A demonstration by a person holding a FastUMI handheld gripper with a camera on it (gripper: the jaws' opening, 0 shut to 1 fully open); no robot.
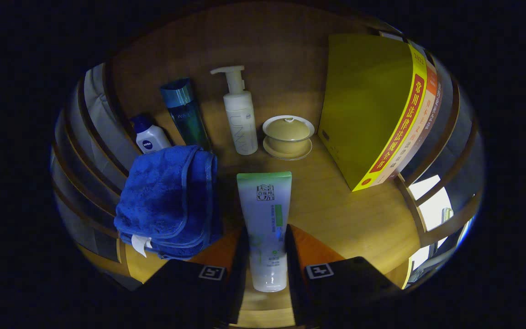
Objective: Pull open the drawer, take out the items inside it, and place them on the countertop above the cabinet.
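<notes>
A white and green tube (pixel 265 219) stands cap-down between my two fingers, and my gripper (pixel 266 242) is shut on its lower part. The tube hangs just above the wooden countertop (pixel 336 214). A folded blue towel (pixel 169 198) lies on the countertop right beside the left finger (pixel 240 249).
Beyond the tube stand a white pump bottle (pixel 240 114), a teal bottle (pixel 185 114), a small white bottle with a blue cap (pixel 149 137) and a lidded cup on a saucer (pixel 288 136). A row of upright books (pixel 377 114) fills the right side. Curved wooden rails (pixel 94 137) flank the countertop.
</notes>
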